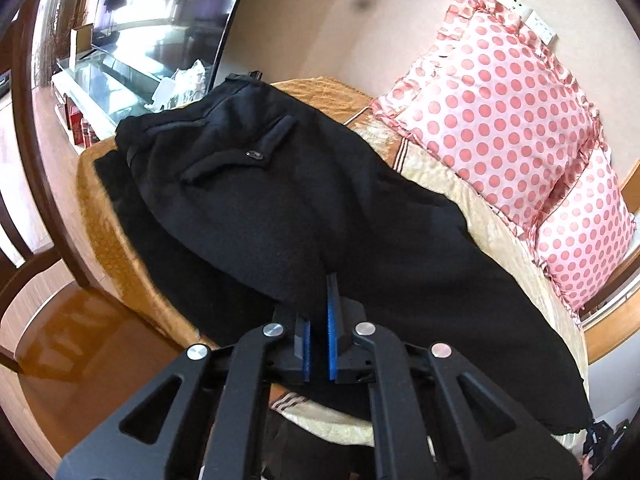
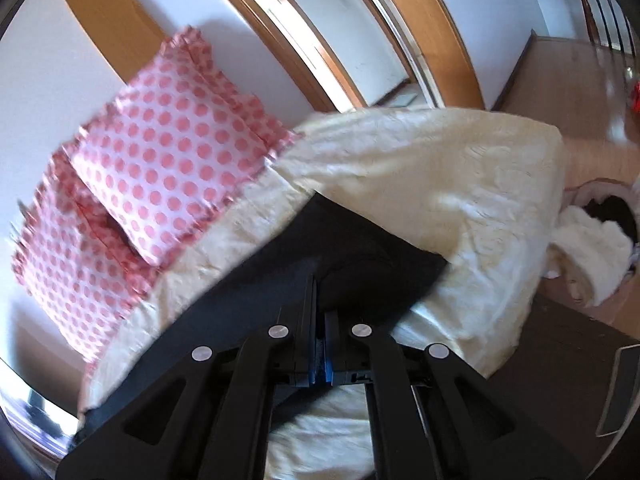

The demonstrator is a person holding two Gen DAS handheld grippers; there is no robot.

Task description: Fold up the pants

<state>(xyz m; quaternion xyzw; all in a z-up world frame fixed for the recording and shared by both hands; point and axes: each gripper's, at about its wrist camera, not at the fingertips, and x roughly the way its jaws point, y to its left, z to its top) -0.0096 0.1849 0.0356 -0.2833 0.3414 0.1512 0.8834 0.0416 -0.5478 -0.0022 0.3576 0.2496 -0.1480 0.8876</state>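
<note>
Black pants [image 1: 304, 208] lie spread across a bed covered in a cream quilt [image 1: 496, 240], the landmark for everything else in both wrist views. On the quilt's near half the garment stretches lengthwise, its waistband toward the far end where an orange blanket [image 1: 320, 92] shows beneath it, a back pocket with a dark button [image 1: 256, 155] facing up. The left gripper [image 1: 319, 320] is clenched on a fold of the pants at the near edge of the quilt, blue pads pinching the dark cloth, which drapes over one fingertip. The right gripper [image 2: 318, 320] is likewise clamped on the pants [image 2: 304, 256], its blue-lined fingers drawn nearly together with black fabric rising between them; here the cloth runs diagonally over the quilt [image 2: 440, 184] and ends in a squared edge. Two pink polka-dot pillows [image 1: 500, 112] lean against the wall on the quilt's far side, stacked one partly over the other, and they appear again from the right wrist [image 2: 160, 156]. Past the foot of the quilt, on the wooden floor, a basket [image 2: 600, 216] holds white and dark laundry. Beyond the orange blanket, a glass-topped cabinet [image 1: 112, 80] stands under a large dark screen [image 1: 172, 12].
</note>
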